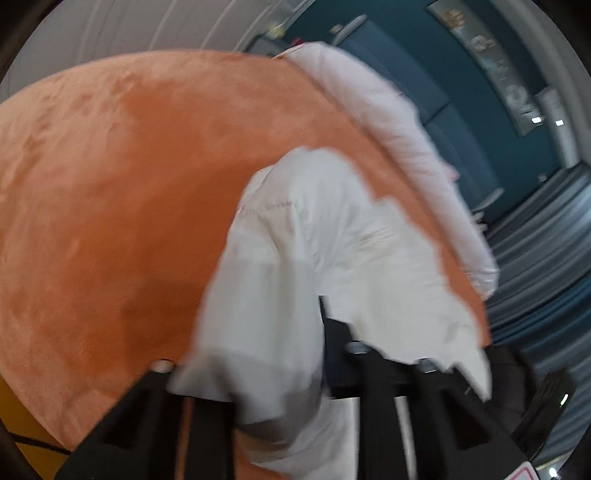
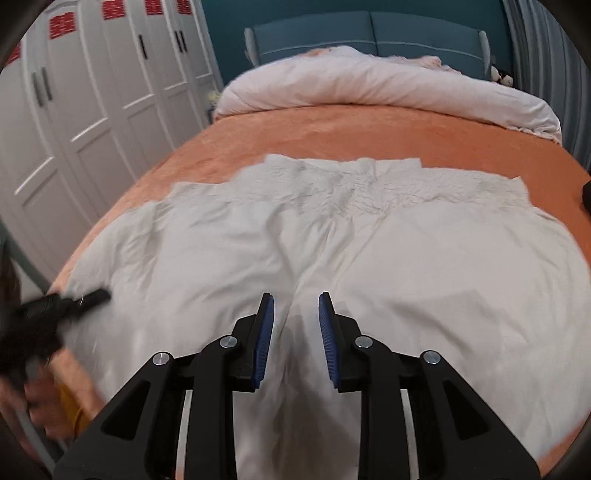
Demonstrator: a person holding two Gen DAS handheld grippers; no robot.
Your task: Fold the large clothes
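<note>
A large white garment [image 2: 369, 251] lies spread on the orange bed cover [image 2: 332, 129], wrinkled at its far end. My right gripper [image 2: 295, 306] hovers over its near middle, blue pads [image 2: 266, 332] apart, with a low ridge of cloth below the gap and nothing pinched. My left gripper [image 2: 88, 297] shows as a blurred black shape at the garment's left edge. In the left wrist view the white garment [image 1: 295, 240] is bunched and drapes over my left gripper [image 1: 291, 369]. It hides both fingertips, and the cloth runs down between the jaws, which look shut on it.
A rolled white duvet [image 2: 369, 81] lies across the bed's far end before a blue headboard [image 2: 369, 33]. White wardrobe doors [image 2: 92, 110] stand along the left. A person's hand [image 2: 37, 398] is at the lower left. A dark object [image 2: 585, 195] sits at the right edge.
</note>
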